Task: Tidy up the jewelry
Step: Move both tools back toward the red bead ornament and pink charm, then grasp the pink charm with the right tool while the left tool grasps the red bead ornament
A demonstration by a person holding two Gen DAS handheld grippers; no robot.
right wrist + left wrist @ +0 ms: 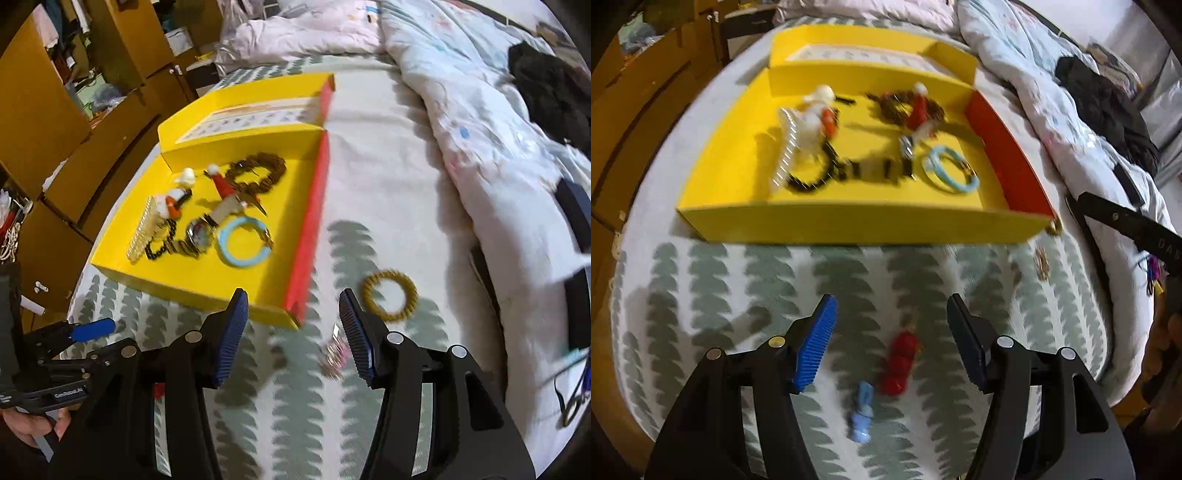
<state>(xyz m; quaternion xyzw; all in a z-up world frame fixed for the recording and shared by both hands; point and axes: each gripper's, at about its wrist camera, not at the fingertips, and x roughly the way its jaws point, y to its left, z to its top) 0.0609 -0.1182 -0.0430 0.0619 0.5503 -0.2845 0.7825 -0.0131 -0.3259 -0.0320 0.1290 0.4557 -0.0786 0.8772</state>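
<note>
Left gripper (892,319): held agape – red charm (899,363) between fingers, before yellow tray (849,225).
Right gripper (293,314): agape, empty.
Grasp: best centred.

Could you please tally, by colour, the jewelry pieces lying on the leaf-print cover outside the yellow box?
Red beaded piece: 1
Light-blue piece: 1
Gold bracelet: 1
Pink-silver piece: 1
Total: 4

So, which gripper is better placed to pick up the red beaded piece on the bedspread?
Probably the left gripper: its open jaws already frame the red beaded piece. The right gripper, also open, faces the gold bracelet instead.
</note>
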